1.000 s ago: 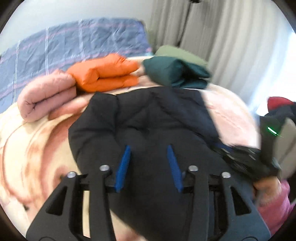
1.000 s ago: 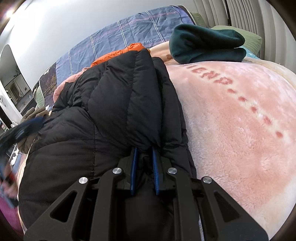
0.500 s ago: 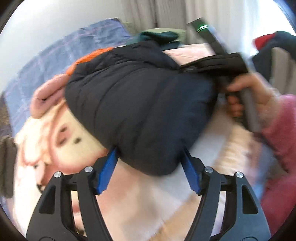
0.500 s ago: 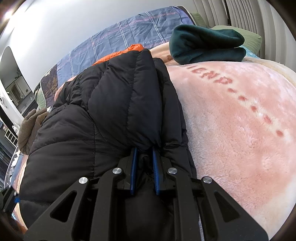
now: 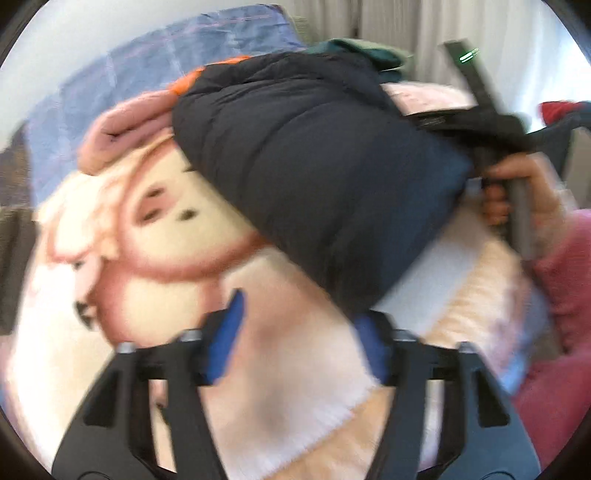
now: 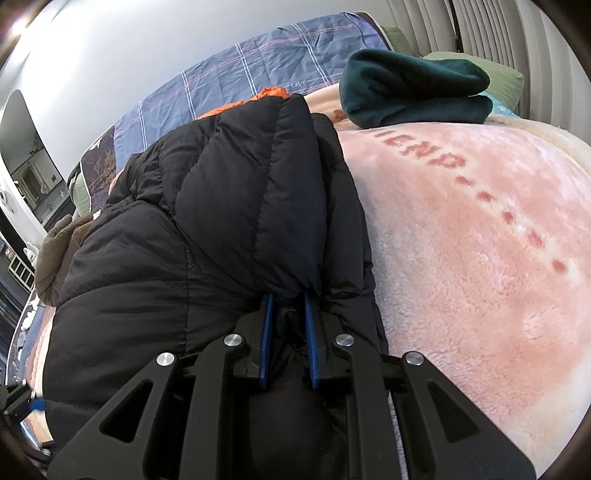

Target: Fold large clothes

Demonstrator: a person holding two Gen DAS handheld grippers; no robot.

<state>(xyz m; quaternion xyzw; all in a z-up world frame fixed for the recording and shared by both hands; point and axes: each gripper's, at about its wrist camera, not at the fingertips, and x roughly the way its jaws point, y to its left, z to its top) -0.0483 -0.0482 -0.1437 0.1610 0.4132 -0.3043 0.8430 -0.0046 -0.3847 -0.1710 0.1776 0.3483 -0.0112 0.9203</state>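
Pretty clearly a home bedroom: a bed [image 6: 480, 258] under a fluffy pink blanket, plaid quilt [image 6: 258, 70] behind, curtains [image 6: 480, 26] along the wall, folded clothes [image 6: 413, 92] piled on top.

Bed with folded bundles and a cartoon blanket

Spread over the bed: pink fleece blanket [image 6: 480, 258]. Near the plaid sheet [image 6: 258, 62]: dark green bundle [image 6: 413, 88], orange bundle [image 6: 271, 92], pink roll [image 5: 125, 129]. Behind: pale curtains [image 6: 480, 26].

One black puffer jacket [image 6: 229, 206] is counted, with four folded garments: one orange [image 5: 183, 81], one pink [image 5: 125, 129], one dark green [image 6: 410, 90], one brown [image 6: 55, 251]. Two grippers [image 5: 295, 332] [image 6: 288, 332] are seen.
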